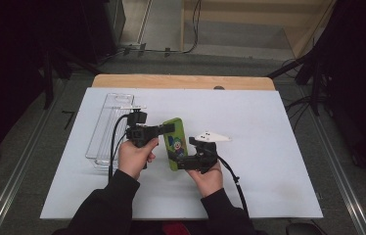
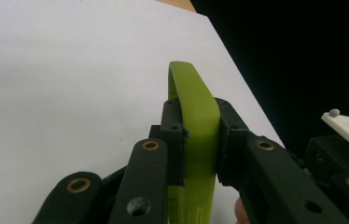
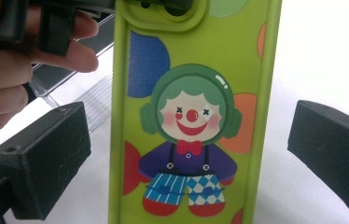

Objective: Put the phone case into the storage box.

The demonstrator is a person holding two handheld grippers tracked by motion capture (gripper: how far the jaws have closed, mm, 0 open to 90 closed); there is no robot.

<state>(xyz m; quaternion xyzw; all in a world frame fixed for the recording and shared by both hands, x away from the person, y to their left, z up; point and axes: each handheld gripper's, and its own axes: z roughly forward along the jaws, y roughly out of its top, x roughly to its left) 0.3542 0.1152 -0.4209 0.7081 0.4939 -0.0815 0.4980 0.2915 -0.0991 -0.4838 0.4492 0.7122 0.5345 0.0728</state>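
Now your left claw (image 2: 199,140) clamps the case (image 3: 189,112) edge; your right claw (image 3: 186,158) stands open around it, untouching.

Green phone case (image 3: 191,116) looks like smooth, matt rubbery plastic with a printed clown. Clear glossy plastic on the organizer tray (image 1: 108,128). Matt white sheet covers the wooden worktop (image 1: 181,81).
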